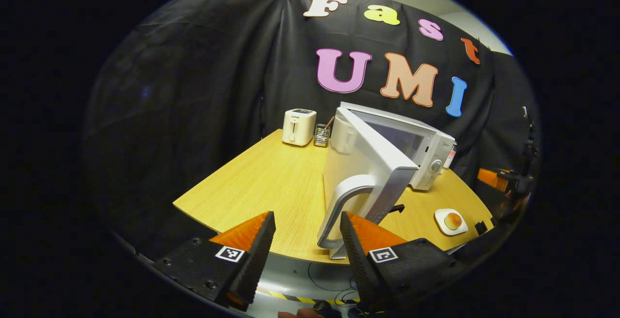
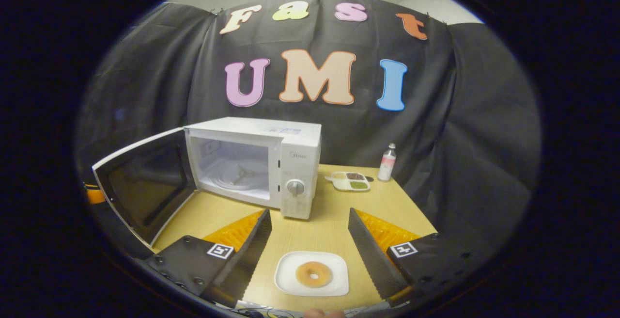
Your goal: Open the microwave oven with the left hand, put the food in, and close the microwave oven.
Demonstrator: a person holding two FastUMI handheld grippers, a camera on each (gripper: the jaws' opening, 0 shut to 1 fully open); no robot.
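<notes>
On a light wooden table (image 2: 334, 226) set against a black cloth wall, a white microwave oven (image 2: 295, 163) is seen with its door (image 2: 145, 187) swung wide open to the left. Inside the cavity, a pale turntable (image 2: 240, 177) is visible, with nothing resting on it. A round dial (image 2: 294, 187) is mounted on the control panel at the oven's right side.

In the right gripper view, the right gripper (image 2: 310, 240) is held with its jaws spread wide and nothing between its fingers. Just ahead of it, near the table's front edge, a white plate (image 2: 286, 284) is placed, and a ring-shaped doughnut (image 2: 314, 274) is lying on it, in front of the microwave and well apart from it. Farther back, to the right of the oven, a small divided dish (image 2: 349, 182) of brown and green contents is found, with a small bottle (image 2: 387, 163) standing just beside it.

In the left gripper view, the left gripper (image 1: 307, 230) is held wide apart as well. The curved handle (image 1: 339, 206) of the open door (image 1: 358, 163) is seen just ahead of the fingers, near the right-hand one; whether anything touches it cannot be told. Behind the door, the microwave body (image 1: 426, 158) is seen, and the plate (image 1: 443, 228) with the food (image 1: 453, 220) lies to the right. At the far end of the table, a white toaster (image 1: 299, 127) stands beside a small metal rack (image 1: 321, 135).
</notes>
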